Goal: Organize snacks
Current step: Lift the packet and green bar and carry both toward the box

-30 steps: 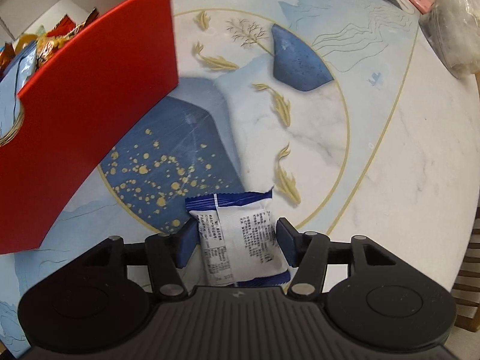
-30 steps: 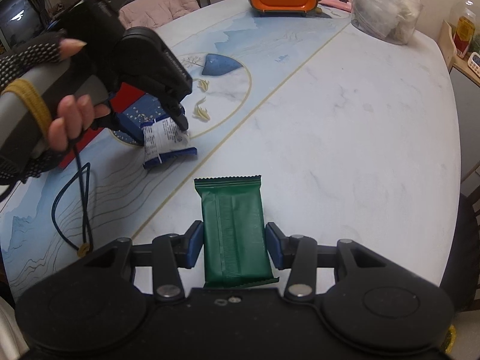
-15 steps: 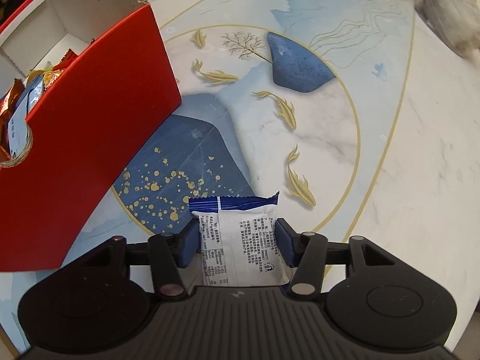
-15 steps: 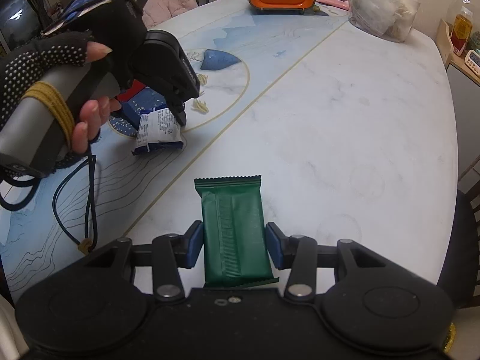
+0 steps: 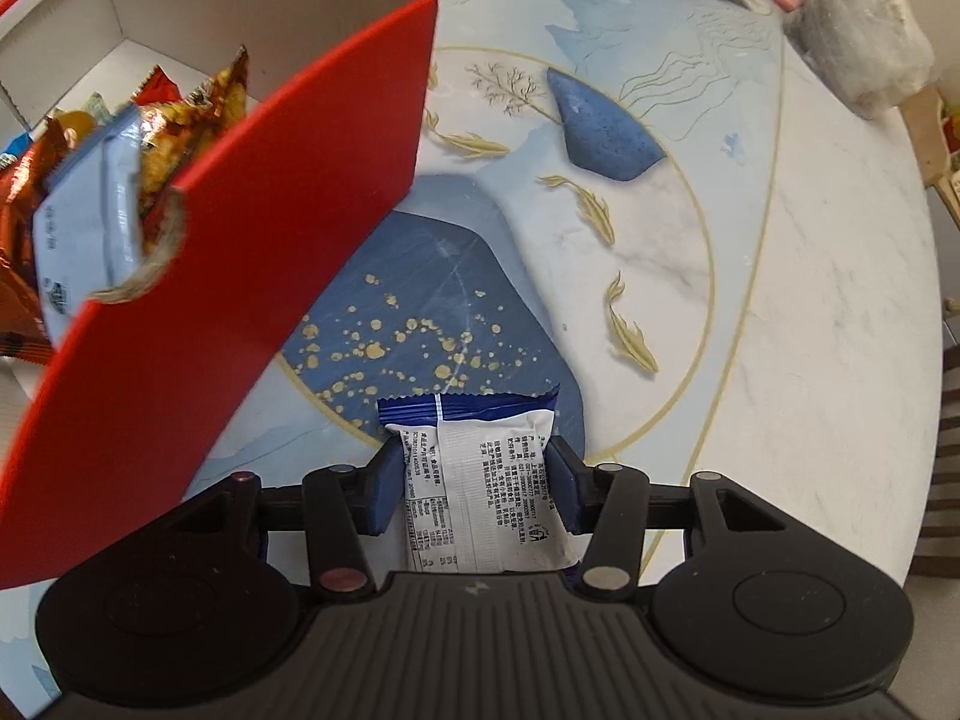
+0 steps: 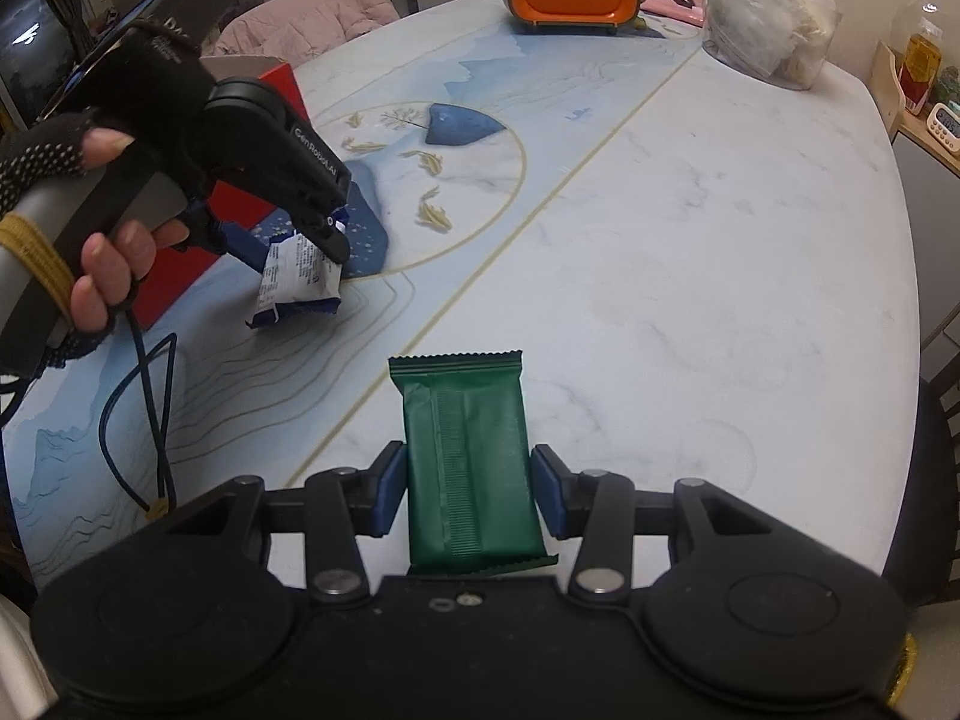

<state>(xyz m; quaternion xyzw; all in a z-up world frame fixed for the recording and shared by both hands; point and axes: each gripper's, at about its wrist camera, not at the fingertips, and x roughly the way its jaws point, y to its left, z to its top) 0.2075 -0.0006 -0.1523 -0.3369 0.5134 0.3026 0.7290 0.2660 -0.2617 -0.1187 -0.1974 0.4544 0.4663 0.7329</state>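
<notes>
Left claw (image 5: pixel 471 483) clamps a white-and-blue printed snack packet (image 5: pixel 480 480), pads against both its sides. Open red cardboard box (image 5: pixel 252 264) up-left of claw, full of foil snack wrappers (image 5: pixel 120 168). Marble surface with blue-gold fish pattern (image 5: pixel 780 312) beyond claw.

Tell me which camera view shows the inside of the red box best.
The left wrist view: the red box is seen from above, open top showing the snack packets inside. The right wrist view catches only its outer red wall behind the left tongs.
</notes>
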